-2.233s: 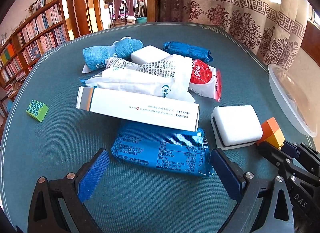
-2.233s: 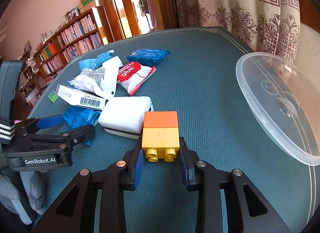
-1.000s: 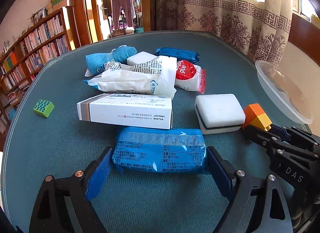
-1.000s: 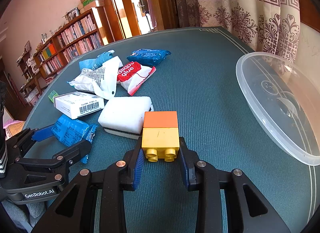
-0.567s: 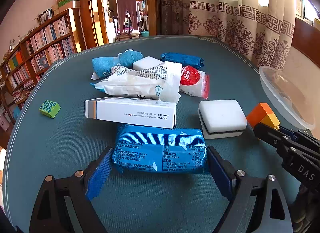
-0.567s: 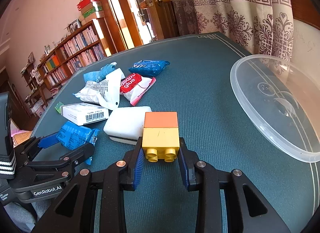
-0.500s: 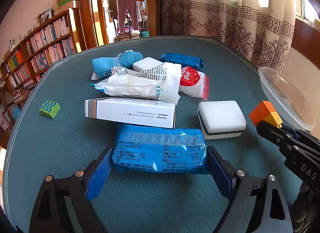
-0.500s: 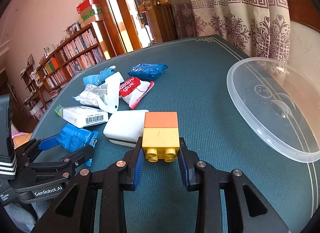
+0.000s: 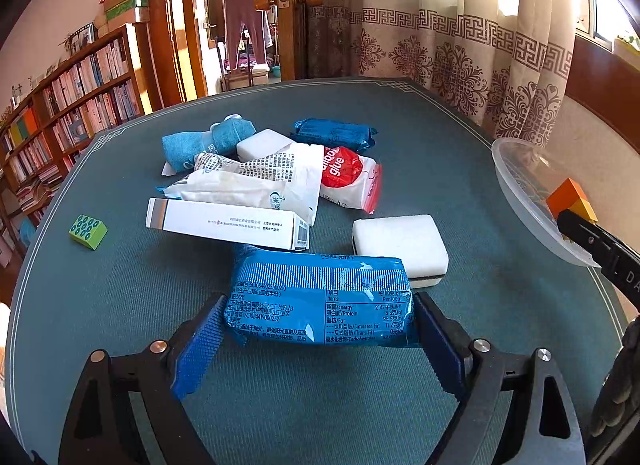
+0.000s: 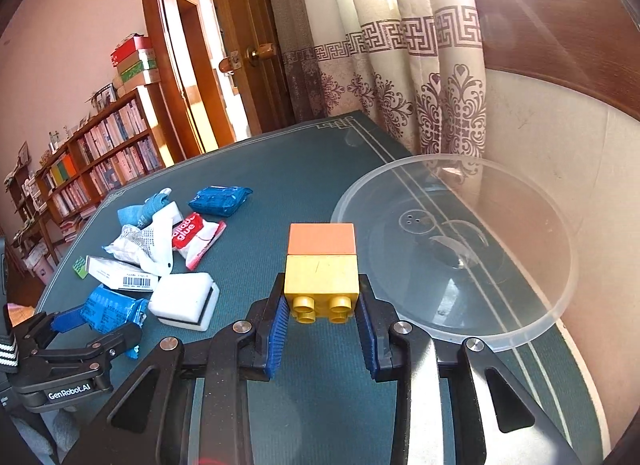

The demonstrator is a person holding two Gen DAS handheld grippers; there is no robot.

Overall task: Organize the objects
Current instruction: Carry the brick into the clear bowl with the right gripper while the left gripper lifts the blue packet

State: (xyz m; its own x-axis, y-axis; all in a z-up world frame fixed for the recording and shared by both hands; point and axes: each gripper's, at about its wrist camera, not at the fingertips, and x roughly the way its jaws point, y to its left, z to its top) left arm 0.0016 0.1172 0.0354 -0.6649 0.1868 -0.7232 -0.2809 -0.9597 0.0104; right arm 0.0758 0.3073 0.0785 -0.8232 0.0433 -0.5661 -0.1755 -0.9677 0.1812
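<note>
A blue snack packet [image 9: 320, 301] spans the blue pads of my left gripper [image 9: 318, 345], which is shut on its two ends. It hangs just above the teal table [image 9: 120, 305] and overlaps the near edge of a white carton [image 9: 224, 223]. My right gripper [image 10: 320, 329] is shut on a yellow brick with an orange brick stacked on it [image 10: 320, 265]. It holds them in the air beside the near left rim of a clear plastic dish [image 10: 520, 329]. In the left wrist view the brick pair [image 9: 568, 201] shows in front of the clear dish [image 9: 516, 185].
Behind the carton lies a pile: a white bag [image 9: 256, 181], a red glue pack [image 9: 348, 177], a blue cloth [image 9: 200, 141] and a second blue packet [image 9: 332, 133]. A white sponge [image 9: 400, 245] lies right of the carton. A green brick [image 9: 88, 226] sits far left.
My left gripper closed in around the blue packet and has raised it slightly. My right gripper has carried the bricks up and to the right, toward the clear dish.
</note>
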